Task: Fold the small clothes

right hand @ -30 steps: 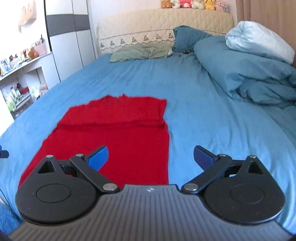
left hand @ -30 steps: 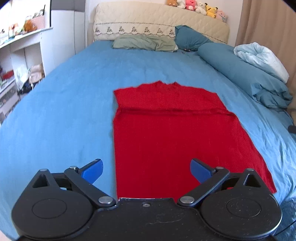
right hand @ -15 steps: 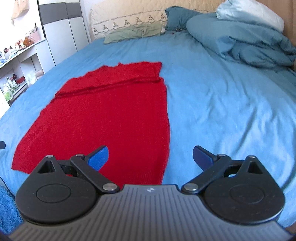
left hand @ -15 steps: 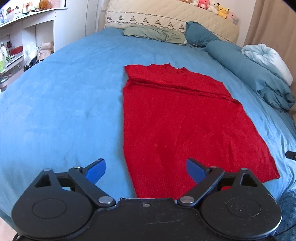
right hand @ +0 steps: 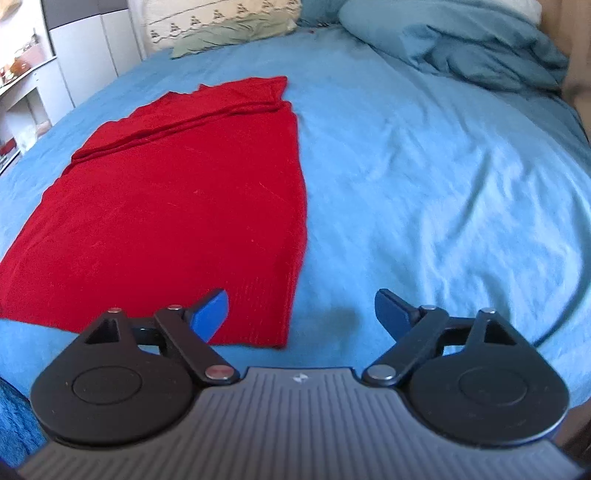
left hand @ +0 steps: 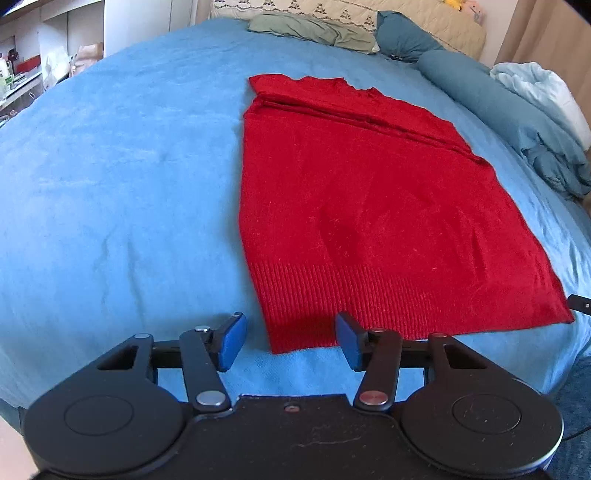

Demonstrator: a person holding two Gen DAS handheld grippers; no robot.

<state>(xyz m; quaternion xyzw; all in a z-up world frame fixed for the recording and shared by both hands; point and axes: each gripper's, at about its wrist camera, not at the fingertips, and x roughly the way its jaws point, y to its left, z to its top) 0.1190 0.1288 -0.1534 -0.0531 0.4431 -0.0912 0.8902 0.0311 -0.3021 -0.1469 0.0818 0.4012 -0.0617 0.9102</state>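
Observation:
A red knit garment (left hand: 369, 206) lies flat on the blue bedspread (left hand: 122, 177), its far end folded over and its ribbed hem nearest me. My left gripper (left hand: 291, 341) is open and empty, straddling the hem's near left corner just above the bed. In the right wrist view the garment (right hand: 177, 206) fills the left half. My right gripper (right hand: 301, 315) is open and empty, with the hem's near right corner between its fingers.
A rumpled blue duvet (right hand: 472, 51) and a white quilt (left hand: 543, 96) lie along the bed's right side. Pillows (left hand: 317, 31) and a headboard are at the far end. White shelves (right hand: 29, 96) stand to the left. The bed's front edge is just below both grippers.
Both grippers have dropped lower and drawn back toward the garment's near hem, each now over a hem corner. The left jaws have narrowed somewhat. The garment has not moved.

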